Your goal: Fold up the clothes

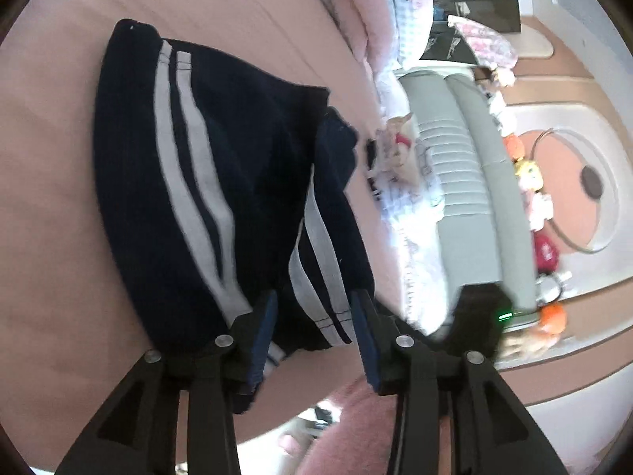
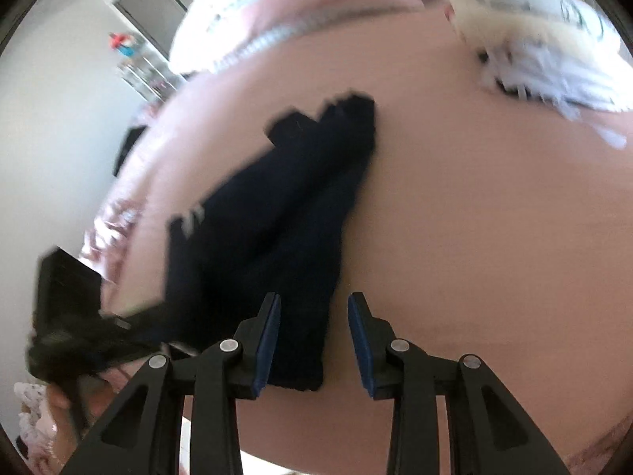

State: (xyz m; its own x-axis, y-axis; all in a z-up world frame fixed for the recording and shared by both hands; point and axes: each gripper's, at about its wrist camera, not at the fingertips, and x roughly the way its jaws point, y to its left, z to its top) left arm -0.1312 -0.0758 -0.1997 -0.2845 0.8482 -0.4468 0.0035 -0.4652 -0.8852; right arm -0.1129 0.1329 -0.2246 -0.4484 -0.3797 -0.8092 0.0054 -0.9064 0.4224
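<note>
Left black gripper with blue ribbed pads stands parted, not pinching, astride the striped hem of the navy soft-knit folded garment with 2 pale grey stripes; right black gripper likewise parted over its dark edge; the garment lies on the smooth pink bedsheet; no readable writing.

- My left gripper straddles the trousers' hem at six o'clock.
- Trousers lie on the bed; pillows at one o'clock.
</note>
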